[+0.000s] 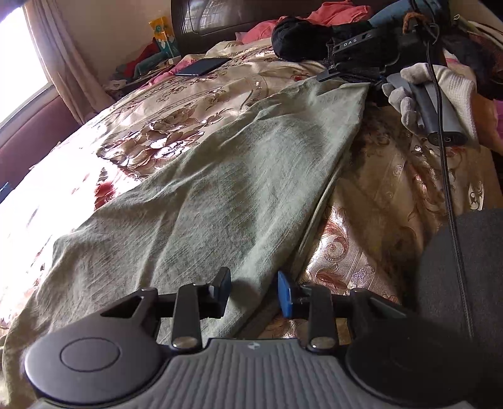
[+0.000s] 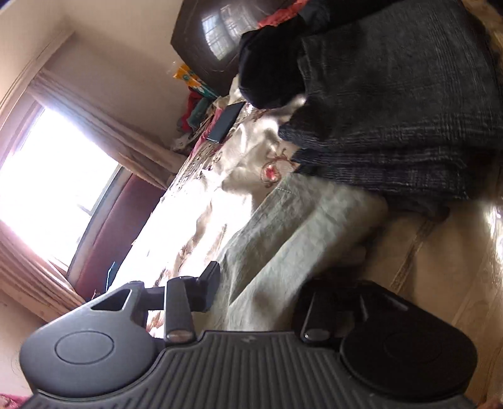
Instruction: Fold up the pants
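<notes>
Across the floral satin bedspread (image 1: pixel 195 94) lie pale green woven pants (image 1: pixel 204 195); left tongs (image 1: pixel 254 294) gape at their six-o'clock hem, right tongs (image 2: pixel 270 283) grip the twelve-o'clock end.

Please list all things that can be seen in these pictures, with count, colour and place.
pants: one, pale green, spread on bed
bedspread: one, floral gold, under pants
phone: one, dark, far on bed
dark clothes: stack, charcoal, beside pants' far end
pink cloth: some, by headboard
curtain: one, beige, at window
left gripper: open, over pants' near edge
right gripper: at pants' far end, jaws unclear
gloved hand: one, white, holding right gripper
</notes>
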A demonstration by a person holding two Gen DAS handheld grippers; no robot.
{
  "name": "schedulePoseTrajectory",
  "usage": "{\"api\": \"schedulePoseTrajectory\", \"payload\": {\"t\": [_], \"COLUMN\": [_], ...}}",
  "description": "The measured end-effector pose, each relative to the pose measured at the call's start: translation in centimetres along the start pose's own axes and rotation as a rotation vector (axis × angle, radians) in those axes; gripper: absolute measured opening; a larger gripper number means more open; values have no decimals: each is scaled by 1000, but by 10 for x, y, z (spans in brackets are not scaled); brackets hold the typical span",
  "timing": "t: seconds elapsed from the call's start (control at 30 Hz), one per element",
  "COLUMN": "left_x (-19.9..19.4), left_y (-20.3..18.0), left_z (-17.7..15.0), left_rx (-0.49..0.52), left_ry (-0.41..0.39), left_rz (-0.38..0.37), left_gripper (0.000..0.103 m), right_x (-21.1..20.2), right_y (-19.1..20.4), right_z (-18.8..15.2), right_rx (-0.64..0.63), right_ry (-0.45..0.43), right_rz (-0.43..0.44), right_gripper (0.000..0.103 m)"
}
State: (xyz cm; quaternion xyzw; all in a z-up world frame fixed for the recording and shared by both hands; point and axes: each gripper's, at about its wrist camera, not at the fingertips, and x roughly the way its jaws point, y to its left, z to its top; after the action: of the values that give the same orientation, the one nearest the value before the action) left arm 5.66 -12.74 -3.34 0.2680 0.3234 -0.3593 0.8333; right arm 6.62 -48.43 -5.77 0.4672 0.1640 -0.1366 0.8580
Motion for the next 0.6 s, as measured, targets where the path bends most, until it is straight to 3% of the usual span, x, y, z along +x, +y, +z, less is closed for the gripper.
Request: {"api": "schedulePoseTrajectory", "payload": {"t": [0.07, 0.1, 0.13, 0.17, 0.2, 0.33, 0.4, 0.5, 0.53, 0.6], "left_x": [1, 2, 3, 3, 2, -1, -1, -2, -3, -4], "left_y": [0, 1, 1, 0, -1, -9, -12, -11, -11, -10], "left_z": [2, 3, 4, 5, 6, 3, 3, 4, 4, 4], "left_rx": [8, 9, 11, 14, 18, 53, 75, 81, 82, 93], "left_ry": [6, 7, 7, 5, 0, -17, -18, -8, -5, 2], "left_rz": [-2, -2, -1, 0, 3, 11, 19, 12, 9, 7], "left_gripper": [46, 46, 46, 46, 46, 46, 46, 46, 46, 46], "right_x": [3, 4, 0, -3, -16, -63, -75, -72, -66, -68], "right_y": [-4, -3, 0, 5, 15, 38, 42, 21, 7, -15], "right_z": [6, 12, 16, 19, 19, 14, 6, -2, -1, 0], "right_rx": [16, 18, 6, -14, -60, -246, -312, -296, -252, -152], "right_ry": [-26, -27, -32, -42, -71, -194, -206, -117, -51, 14], "right_rz": [9, 16, 8, 2, 2, -8, -58, -147, -205, -217], "right_gripper": [45, 40, 19, 7, 5, 5, 5, 11, 16, 19]}}
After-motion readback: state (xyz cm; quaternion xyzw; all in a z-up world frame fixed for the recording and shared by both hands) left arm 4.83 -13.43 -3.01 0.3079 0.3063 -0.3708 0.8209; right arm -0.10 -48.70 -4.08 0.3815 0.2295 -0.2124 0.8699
